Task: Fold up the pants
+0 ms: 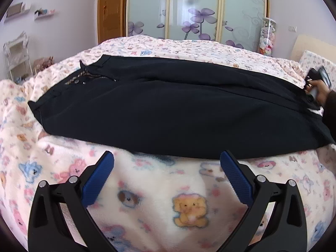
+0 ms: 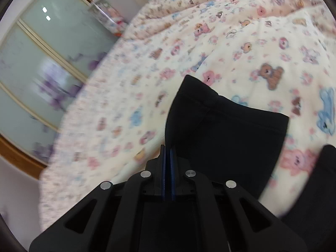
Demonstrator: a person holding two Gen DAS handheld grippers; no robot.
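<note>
Now left claw [image 1: 167, 166] spread, right claw [image 2: 167, 149] pinching pants [image 2: 226, 130]

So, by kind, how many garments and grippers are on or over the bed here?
Pants: 1
Gripper: 2 — left gripper open, right gripper shut on the pants
Total: 3

The left gripper [image 1: 167, 159] hovers over the teddy-print blanket [image 1: 147, 205], its blue-padded fingers [image 1: 98, 180] spread wide with nothing between them. Just beyond the fingertips lie the black pants [image 1: 168, 109], stretched across the bed with the waistband and zipper toward the left. At the far right edge a hand [image 1: 319, 92] holds what seems to be the right gripper [image 1: 315, 77] at the pants' leg end.
</note>
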